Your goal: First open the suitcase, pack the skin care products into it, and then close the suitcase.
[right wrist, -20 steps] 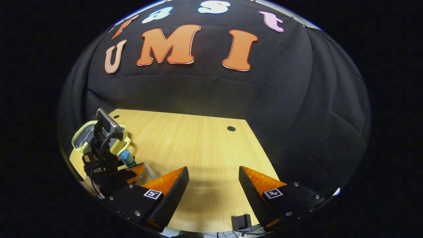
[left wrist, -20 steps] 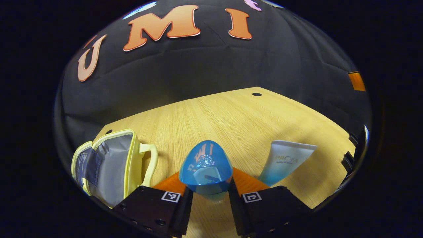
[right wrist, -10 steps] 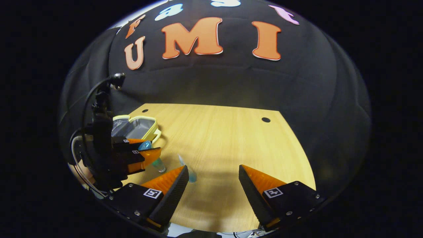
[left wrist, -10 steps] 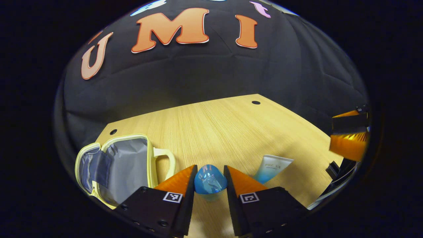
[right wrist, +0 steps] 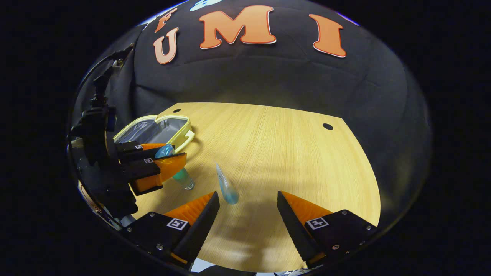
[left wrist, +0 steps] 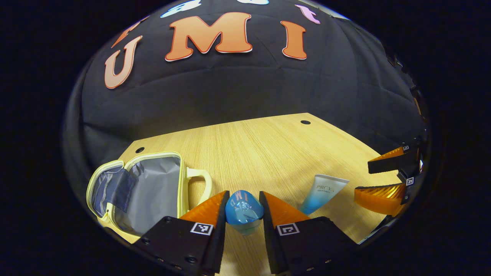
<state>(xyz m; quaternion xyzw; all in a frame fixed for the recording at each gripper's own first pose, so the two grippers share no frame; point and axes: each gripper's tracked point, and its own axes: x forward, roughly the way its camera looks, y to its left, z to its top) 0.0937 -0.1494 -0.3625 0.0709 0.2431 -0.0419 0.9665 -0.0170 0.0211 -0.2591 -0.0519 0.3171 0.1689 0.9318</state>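
A recording booth: a black cloth wall (right wrist: 268, 80) backs a bare wooden table (right wrist: 276, 153) with cable holes.

We saw both views sharp at the centre, with no motion blur. The fisheye lens bent everything toward the rim: the wooden table (left wrist: 268, 149) curved into a fan, and its far edge bowed in the right gripper view. Light fell from above, bright and warm on the table's middle, dimming toward the edges. The booth's cloth wall (right wrist: 268, 76) stayed dark, with faint folds catching a soft sheen. Soft, broad shadows lay on the table in front of the right gripper (right wrist: 248, 197). The blue bottle (left wrist: 244, 209) carried small glints and a reflection on its glossy top. The open suitcase (left wrist: 149, 188) showed a dull grey lining, evenly lit.
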